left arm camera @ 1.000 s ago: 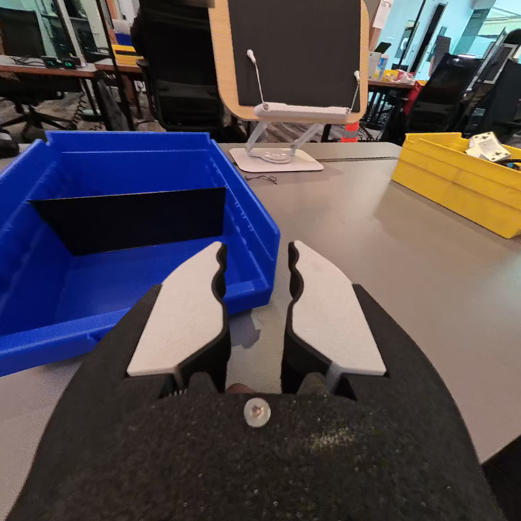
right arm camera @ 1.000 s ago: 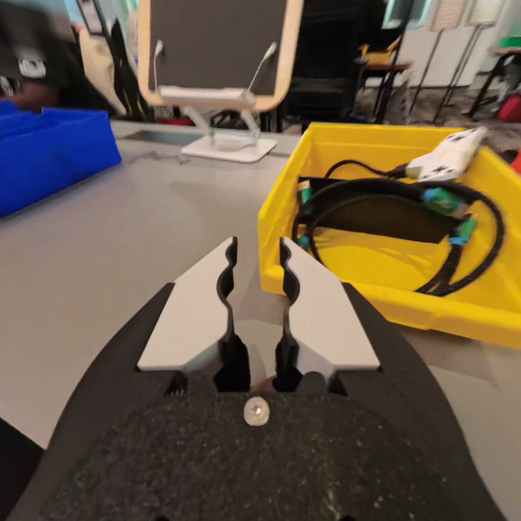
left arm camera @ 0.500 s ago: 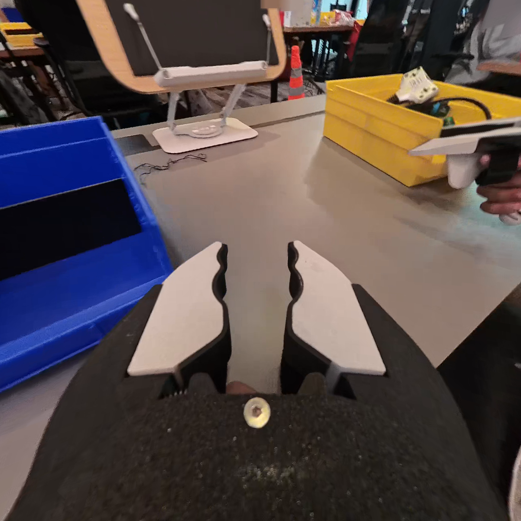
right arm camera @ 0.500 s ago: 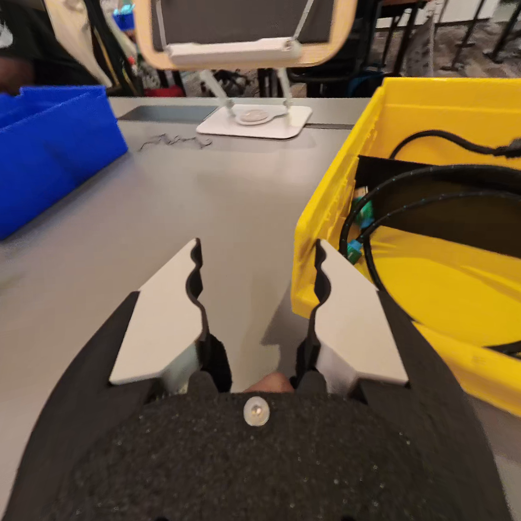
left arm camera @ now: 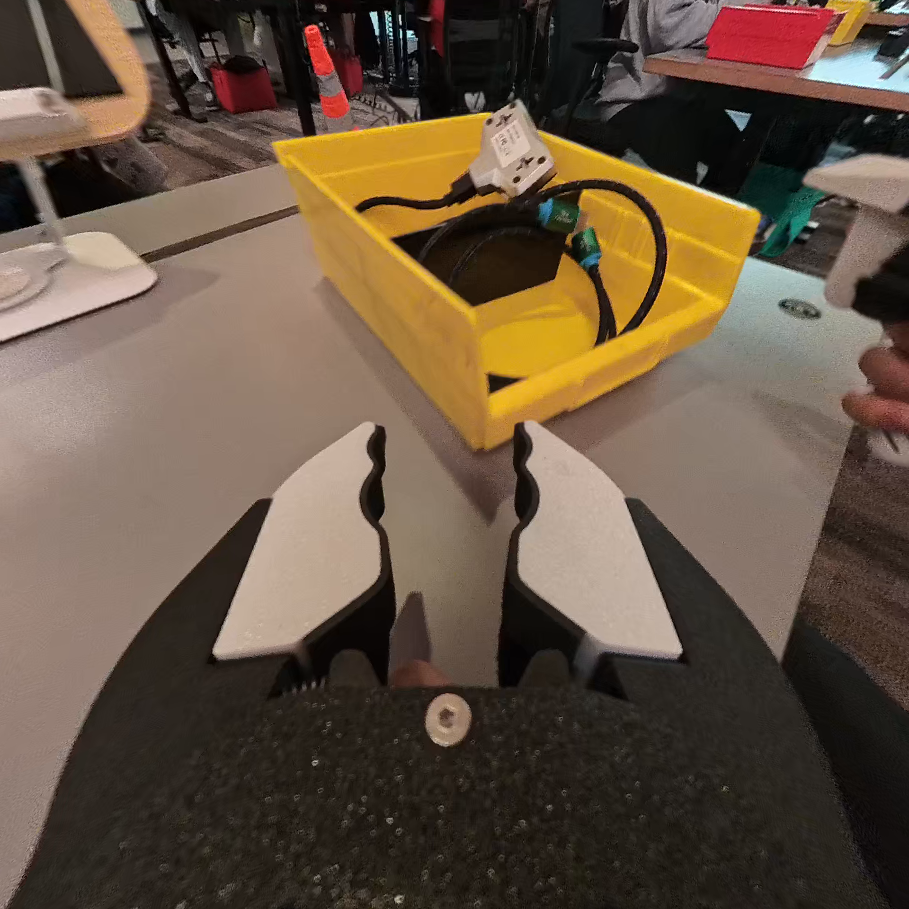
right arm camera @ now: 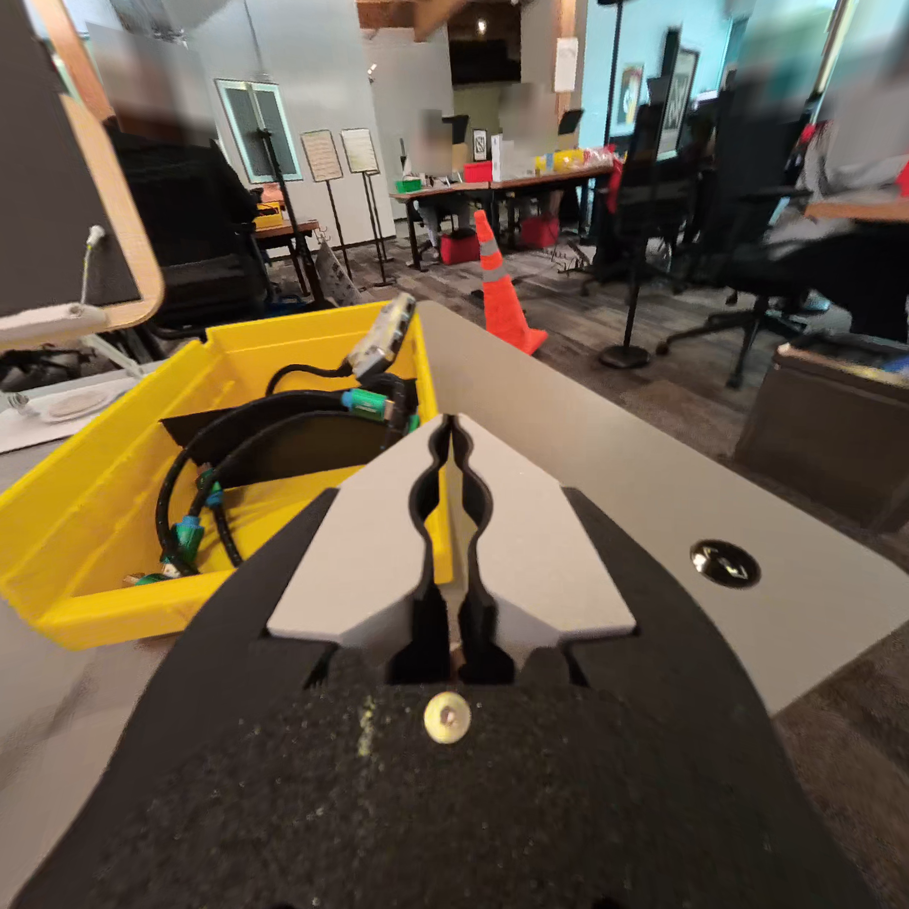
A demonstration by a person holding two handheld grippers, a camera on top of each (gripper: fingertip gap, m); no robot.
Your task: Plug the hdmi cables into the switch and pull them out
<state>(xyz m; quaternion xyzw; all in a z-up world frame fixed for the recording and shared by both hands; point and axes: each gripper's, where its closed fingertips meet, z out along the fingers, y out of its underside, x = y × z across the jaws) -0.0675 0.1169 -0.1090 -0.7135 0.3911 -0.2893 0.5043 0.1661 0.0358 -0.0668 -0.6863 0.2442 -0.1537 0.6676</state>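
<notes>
The HDMI cables (left arm camera: 634, 256) lie coiled in the yellow bin (left arm camera: 433, 315), the grey switch (left arm camera: 511, 152) propped on its far rim. The left gripper (left arm camera: 447, 442) is spread and empty; the right gripper (right arm camera: 450, 428) is pinched closed on nothing — it should open before reaching in, and take one green-sleeved plug (right arm camera: 366, 402) squarely.

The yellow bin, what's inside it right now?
In the yellow bin: black HDMI cables with green-blue plugs, a grey switch propped on the back wall, a black divider. The coils hide the floor beneath.
</notes>
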